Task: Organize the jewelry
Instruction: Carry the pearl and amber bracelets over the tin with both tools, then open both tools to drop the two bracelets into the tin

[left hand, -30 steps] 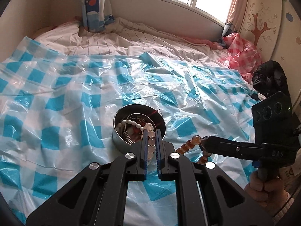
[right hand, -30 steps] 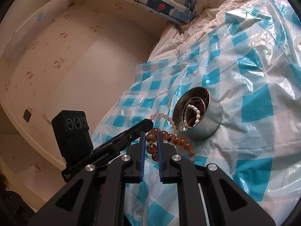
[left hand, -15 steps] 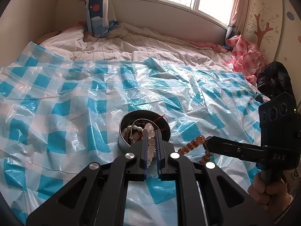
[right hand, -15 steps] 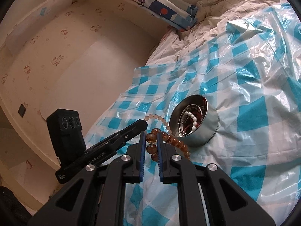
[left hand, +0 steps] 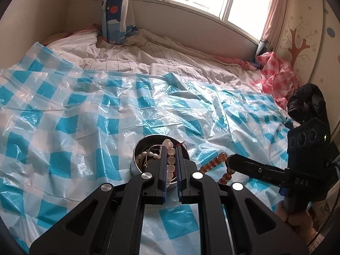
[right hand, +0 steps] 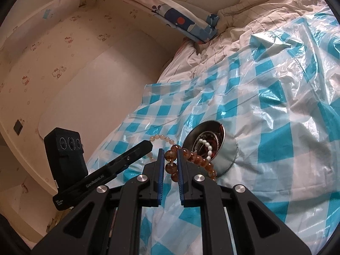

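A round metal tin sits on the blue-and-white checked plastic sheet, with white pearl beads and other jewelry inside. My left gripper hovers just over the tin's near rim, shut on a pale pink bead bracelet. My right gripper is beside the tin, shut on an amber bead bracelet that hangs in a loop below its fingers.
A rumpled striped quilt lies beyond the sheet, with a blue patterned pillow against the wall. A pink checked bag and a black bag sit at the right edge. A hand holds the right gripper.
The tin has slid lower and closer under the left gripper's tips, and that view has tilted upward. Both grippers keep their bracelets.
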Available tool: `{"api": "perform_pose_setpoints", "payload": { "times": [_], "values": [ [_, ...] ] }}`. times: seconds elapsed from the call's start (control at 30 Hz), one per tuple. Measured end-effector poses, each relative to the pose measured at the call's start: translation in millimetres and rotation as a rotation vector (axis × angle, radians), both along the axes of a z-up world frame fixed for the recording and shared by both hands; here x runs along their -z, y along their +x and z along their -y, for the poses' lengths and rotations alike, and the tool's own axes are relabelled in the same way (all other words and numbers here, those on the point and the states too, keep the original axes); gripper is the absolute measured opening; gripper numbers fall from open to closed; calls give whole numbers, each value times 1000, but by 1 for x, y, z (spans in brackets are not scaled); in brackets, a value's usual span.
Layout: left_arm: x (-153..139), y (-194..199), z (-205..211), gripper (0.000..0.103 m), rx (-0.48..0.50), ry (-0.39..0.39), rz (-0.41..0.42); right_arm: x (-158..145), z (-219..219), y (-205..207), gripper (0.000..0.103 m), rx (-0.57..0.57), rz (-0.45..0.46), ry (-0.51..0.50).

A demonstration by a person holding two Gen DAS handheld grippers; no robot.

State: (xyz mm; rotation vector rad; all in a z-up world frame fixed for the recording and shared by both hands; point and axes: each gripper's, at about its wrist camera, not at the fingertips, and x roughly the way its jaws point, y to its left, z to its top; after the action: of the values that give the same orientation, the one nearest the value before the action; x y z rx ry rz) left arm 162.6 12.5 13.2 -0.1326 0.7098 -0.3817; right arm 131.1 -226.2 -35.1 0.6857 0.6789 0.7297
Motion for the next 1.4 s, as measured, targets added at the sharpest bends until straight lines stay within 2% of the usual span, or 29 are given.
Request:
{"api": "perform_pose_setpoints", "payload": {
  "times": [0.23,0.47,0.57,0.67,0.73,0.83,0.9,0.97,1.03,1.07,1.13,1.2,1.37,1.4],
  "values": [
    [1,11,2,7,-13,-49,-9,-7,2,8,13,13,32,14],
    [9,28,6,7,-28,-147,-45,-11,4,20,13,25,47,34],
    [24,42,7,9,-59,-180,-112,-13,4,27,13,27,52,40],
    [47,56,3,17,-131,-149,-221,-14,3,37,13,34,59,55],
    [54,59,-4,18,-172,-153,-251,-15,1,45,13,37,63,62],
    [53,59,-17,25,-214,-171,-243,-14,-4,54,13,31,64,65],
    [49,56,-26,33,-253,-180,-225,-13,-9,57,13,25,62,43],
    [47,54,-34,36,-274,-194,-220,-13,-15,58,13,23,61,-16],
    [45,53,-37,40,-287,-194,-214,-13,-28,58,13,20,70,-123],
    [45,52,-38,42,-288,-191,-211,-11,-41,59,13,8,70,-211],
    [43,52,-40,43,-286,-181,-208,-4,-61,62,28,-35,61,-289],
    [41,50,-40,46,-287,-166,-202,3,-80,60,28,-75,60,-349],
    [36,46,-39,51,-292,-108,-182,1,-85,51,30,-74,91,-403],
    [35,46,-38,52,-290,-89,-177,-1,-82,49,34,-63,87,-414]
  ]
}}
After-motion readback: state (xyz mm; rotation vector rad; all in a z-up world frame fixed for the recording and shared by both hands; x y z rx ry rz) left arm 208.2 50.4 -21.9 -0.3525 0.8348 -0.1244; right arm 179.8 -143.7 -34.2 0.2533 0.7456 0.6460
